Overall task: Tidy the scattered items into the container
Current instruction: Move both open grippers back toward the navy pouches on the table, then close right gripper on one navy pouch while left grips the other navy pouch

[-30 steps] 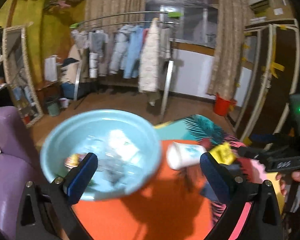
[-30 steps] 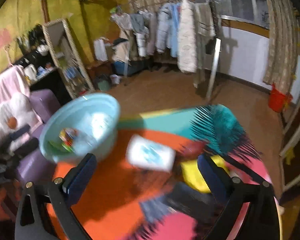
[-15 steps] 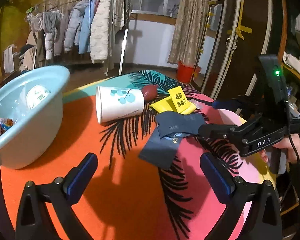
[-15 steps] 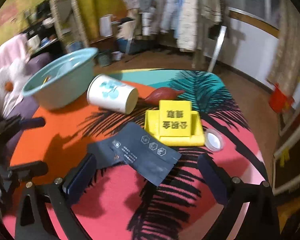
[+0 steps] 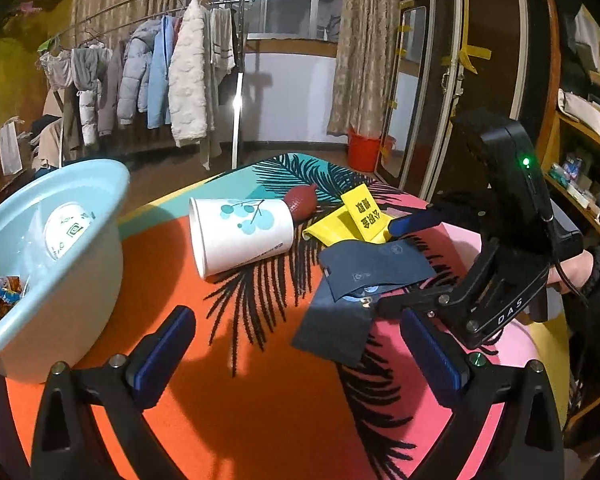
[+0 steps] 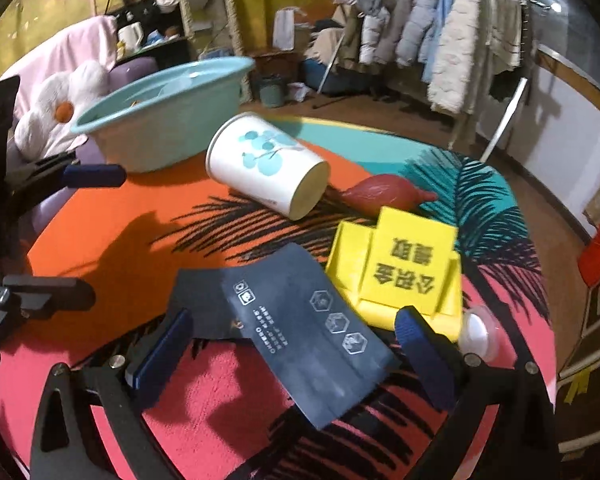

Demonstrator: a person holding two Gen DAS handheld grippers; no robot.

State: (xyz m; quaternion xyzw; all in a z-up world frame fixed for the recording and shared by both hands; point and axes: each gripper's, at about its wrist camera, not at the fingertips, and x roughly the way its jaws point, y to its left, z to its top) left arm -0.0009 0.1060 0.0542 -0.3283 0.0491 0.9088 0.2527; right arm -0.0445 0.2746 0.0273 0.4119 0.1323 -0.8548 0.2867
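A light blue basin (image 5: 60,280) (image 6: 168,108) stands at the table's left and holds a cup lid and wrappers. A white paper cup (image 5: 240,232) (image 6: 268,168) lies on its side mid-table. Behind it lies a red bulb (image 5: 302,200) (image 6: 380,196). A yellow card holder (image 5: 356,220) (image 6: 404,276) and a dark blue pouch (image 5: 356,284) (image 6: 300,324) lie to the right. My left gripper (image 5: 300,356) is open and empty above the orange cloth. My right gripper (image 6: 296,344) is open, its fingers on either side of the pouch.
A small clear lid (image 6: 478,334) lies beside the yellow holder. The round table has a colourful leaf-print cloth (image 5: 240,400). A purple chair with a flower cushion (image 6: 60,108) stands behind the basin. A clothes rack (image 5: 160,80) and a wardrobe (image 5: 460,80) stand beyond.
Both grippers swung from the basin toward the items at the right. The right gripper came down low over the dark pouch. Both stay open.
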